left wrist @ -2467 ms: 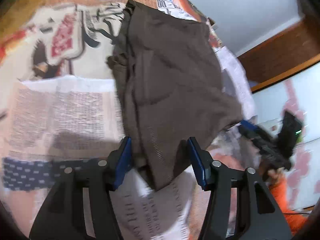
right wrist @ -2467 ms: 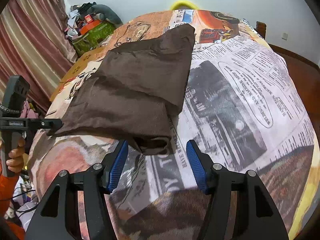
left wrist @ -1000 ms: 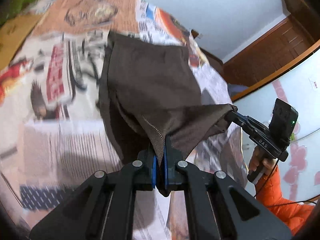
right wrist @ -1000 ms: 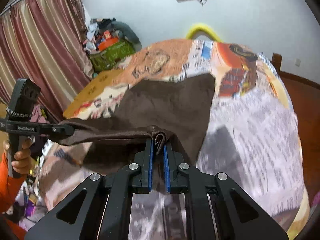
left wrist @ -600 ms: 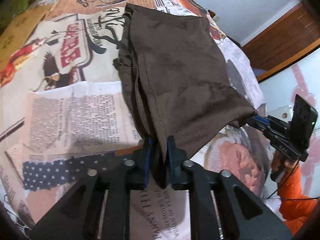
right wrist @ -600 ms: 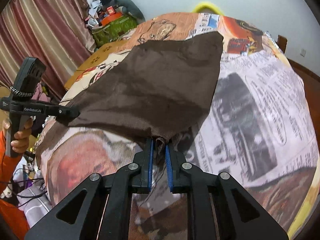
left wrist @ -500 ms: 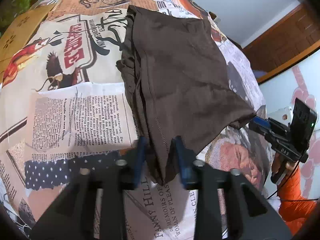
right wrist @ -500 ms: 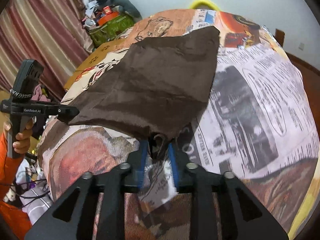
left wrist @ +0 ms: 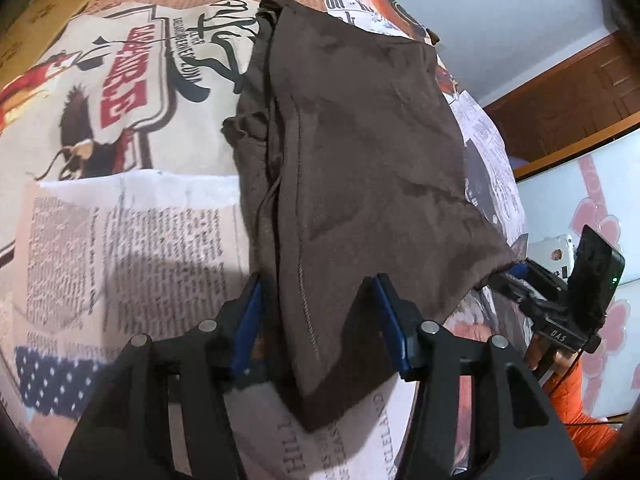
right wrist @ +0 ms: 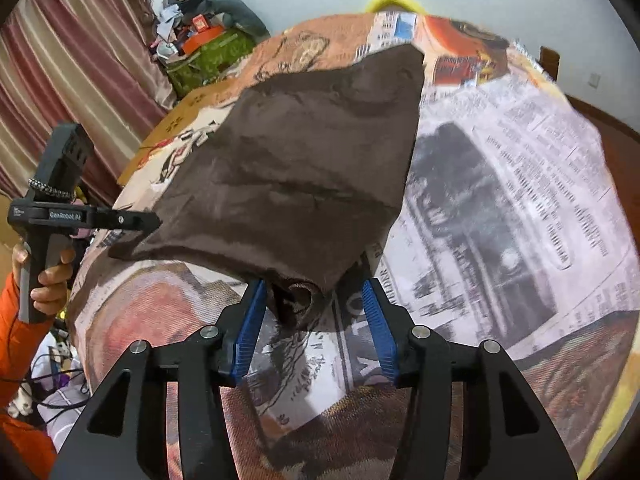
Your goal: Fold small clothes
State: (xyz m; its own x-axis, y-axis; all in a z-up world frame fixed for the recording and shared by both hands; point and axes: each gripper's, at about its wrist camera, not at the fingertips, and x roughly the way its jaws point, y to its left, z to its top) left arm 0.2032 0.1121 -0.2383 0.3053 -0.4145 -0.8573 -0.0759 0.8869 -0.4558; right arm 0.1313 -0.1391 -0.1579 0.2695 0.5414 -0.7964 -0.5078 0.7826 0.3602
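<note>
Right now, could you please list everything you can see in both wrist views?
Brown garment: one, dark brown, lying folded on the bed, corners between both sets of open jaws.
Bedspread: one, newspaper print in white, orange and red, covering the bed.
Curtain: one, striped pink and beige, far left of the right wrist view.
Clutter pile: one heap, mixed colours on green, beyond the bed by the wall.
Wooden door: one, brown, at right in the left wrist view.
Left gripper: one, black with blue pads, jaws open.
Right gripper: one, black with blue pads, jaws open.
Orange sleeve: holding the left gripper's handle.
</note>
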